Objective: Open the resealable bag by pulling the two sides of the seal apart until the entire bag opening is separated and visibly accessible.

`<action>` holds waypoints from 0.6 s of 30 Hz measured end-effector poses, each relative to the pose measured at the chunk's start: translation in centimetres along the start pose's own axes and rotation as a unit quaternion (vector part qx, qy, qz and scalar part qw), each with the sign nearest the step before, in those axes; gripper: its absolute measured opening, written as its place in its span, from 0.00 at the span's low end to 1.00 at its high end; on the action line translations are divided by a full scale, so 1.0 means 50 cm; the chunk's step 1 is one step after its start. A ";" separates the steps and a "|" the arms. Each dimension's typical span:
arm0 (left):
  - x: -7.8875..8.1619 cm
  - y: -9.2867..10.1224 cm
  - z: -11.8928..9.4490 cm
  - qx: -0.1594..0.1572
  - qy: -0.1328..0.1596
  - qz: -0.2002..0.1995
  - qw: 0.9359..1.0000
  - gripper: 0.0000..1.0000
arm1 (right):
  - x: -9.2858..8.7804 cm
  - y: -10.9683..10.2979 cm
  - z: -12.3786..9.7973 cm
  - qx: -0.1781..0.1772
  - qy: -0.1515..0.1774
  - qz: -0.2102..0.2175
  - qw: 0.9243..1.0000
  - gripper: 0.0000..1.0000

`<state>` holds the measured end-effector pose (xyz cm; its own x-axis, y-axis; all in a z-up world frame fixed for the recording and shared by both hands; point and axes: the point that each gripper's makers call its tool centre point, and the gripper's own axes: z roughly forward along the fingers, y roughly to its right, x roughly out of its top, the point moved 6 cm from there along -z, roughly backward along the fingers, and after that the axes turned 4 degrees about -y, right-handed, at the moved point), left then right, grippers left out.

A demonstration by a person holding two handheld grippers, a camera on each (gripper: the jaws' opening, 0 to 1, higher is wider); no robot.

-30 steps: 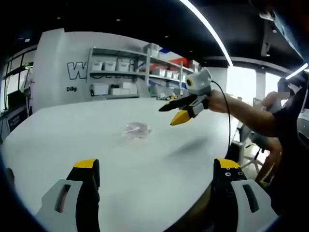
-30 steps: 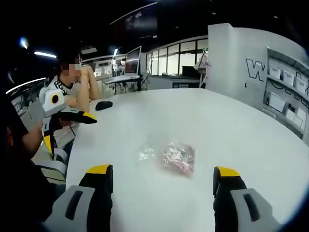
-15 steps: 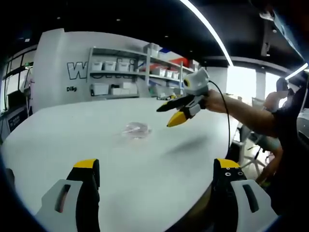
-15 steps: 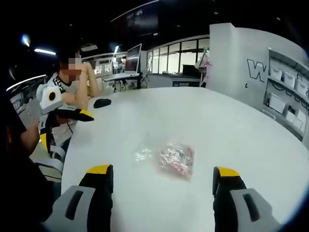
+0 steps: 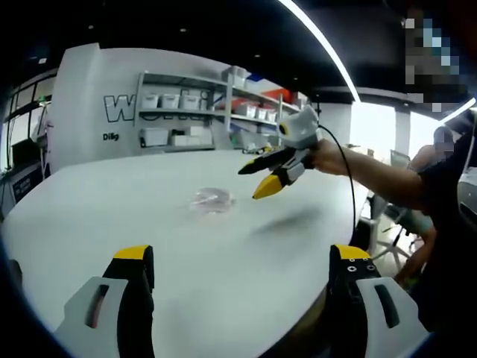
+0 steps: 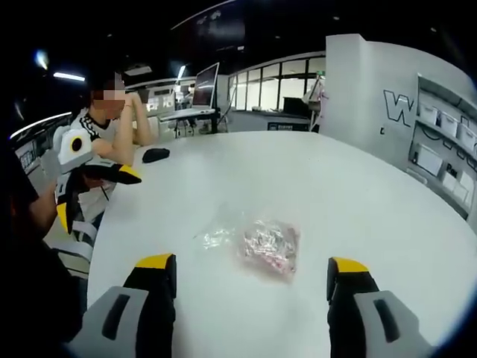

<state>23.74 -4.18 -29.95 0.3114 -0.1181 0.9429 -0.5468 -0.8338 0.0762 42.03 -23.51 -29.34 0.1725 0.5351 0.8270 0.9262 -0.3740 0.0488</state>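
Lying flat on the white table (image 6: 387,194), well in from its edges, the resealable bag (image 6: 261,245) rests untouched, its pinkish contents bunched at one end and the clear crumpled end pointing toward the left gripper (image 6: 82,195). The right gripper (image 6: 250,287) hovers nearer, straight ahead of the bag, jaws wide and empty. The left gripper hangs off the table edge, spread and empty.

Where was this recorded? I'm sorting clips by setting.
Probably an open office or lab workspace: a large white table, wall shelves of storage bins, and desks with a monitor before big windows behind a seated person.
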 end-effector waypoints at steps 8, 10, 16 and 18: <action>-0.001 -0.002 0.001 0.000 0.000 -0.001 1.000 0.97 | -0.003 0.002 0.006 0.000 -0.003 -0.001 1.000 0.82; -0.003 -0.002 0.001 0.000 -0.002 -0.002 1.000 0.97 | -0.005 -0.001 0.007 0.000 -0.004 0.000 1.000 0.82; -0.004 -0.002 0.003 0.000 -0.002 -0.002 1.000 0.97 | -0.008 -0.007 0.010 0.000 -0.004 -0.001 1.000 0.81; -0.003 -0.002 0.003 0.000 -0.002 -0.003 1.000 0.97 | -0.008 -0.008 0.012 0.000 -0.005 -0.002 1.000 0.81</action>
<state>23.83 -4.14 -30.16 0.3169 -0.1152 0.9414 -0.5458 -0.8339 0.0817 41.77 -23.14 -30.03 0.1712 0.5439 0.8215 0.9270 -0.3713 0.0526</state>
